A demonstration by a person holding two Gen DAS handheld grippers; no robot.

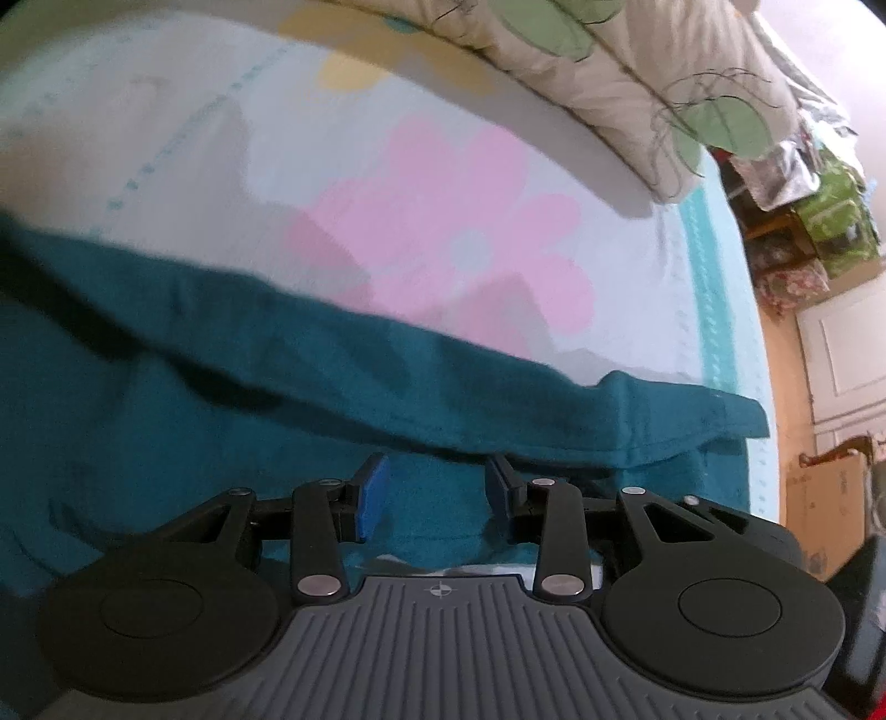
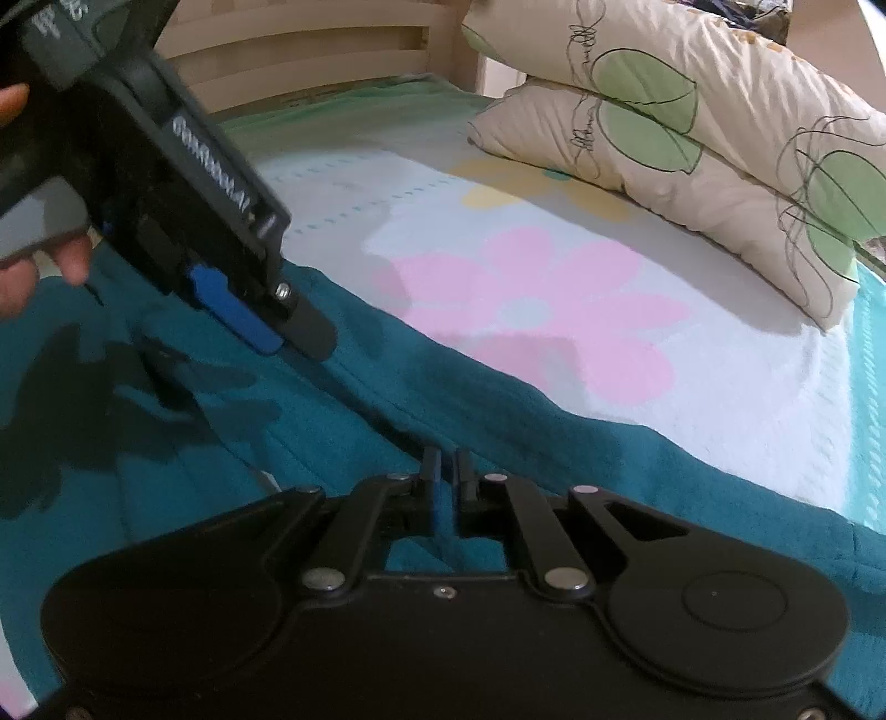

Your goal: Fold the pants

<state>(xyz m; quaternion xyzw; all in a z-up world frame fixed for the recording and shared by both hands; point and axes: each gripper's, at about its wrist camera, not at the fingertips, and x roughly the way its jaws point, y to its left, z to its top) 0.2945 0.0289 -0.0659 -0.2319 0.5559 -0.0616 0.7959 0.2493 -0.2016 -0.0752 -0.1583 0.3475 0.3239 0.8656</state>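
1. The pants [image 1: 232,399] are a soft, slightly fuzzy teal knit, spread across the near part of the bed [image 1: 637,310] with a thick folded edge running across both views.
2. The bed's sheet is smooth white cloth printed with a large pink flower [image 2: 531,310] and a yellow one, with a turquoise stitched border along its edge.
3. Two plump cream pillows [image 2: 692,138] with green leaf shapes and thin black scribbled lines lie stacked at the far side.
4. The left tongs [image 1: 437,493] are matte black linkages; one finger carries a blue rubbery pad [image 1: 372,498]. Their jaws stand apart over the teal cloth, and it cannot be told whether the pads press on it.
5. The right tongs [image 2: 448,487] have their jaws drawn almost together; teal fabric lies beneath them, but whether any is pinched cannot be told.
6. Only the right wrist view shows the left tool from outside, with a person's fingers [image 2: 72,260] on its grip, its tip close over the pants, and a slatted pale wooden headboard [image 2: 310,50].
7. Only the left wrist view shows the pants' end at the bed's edge, a wooden floor [image 1: 786,354], a white door and a cardboard box [image 1: 819,509].
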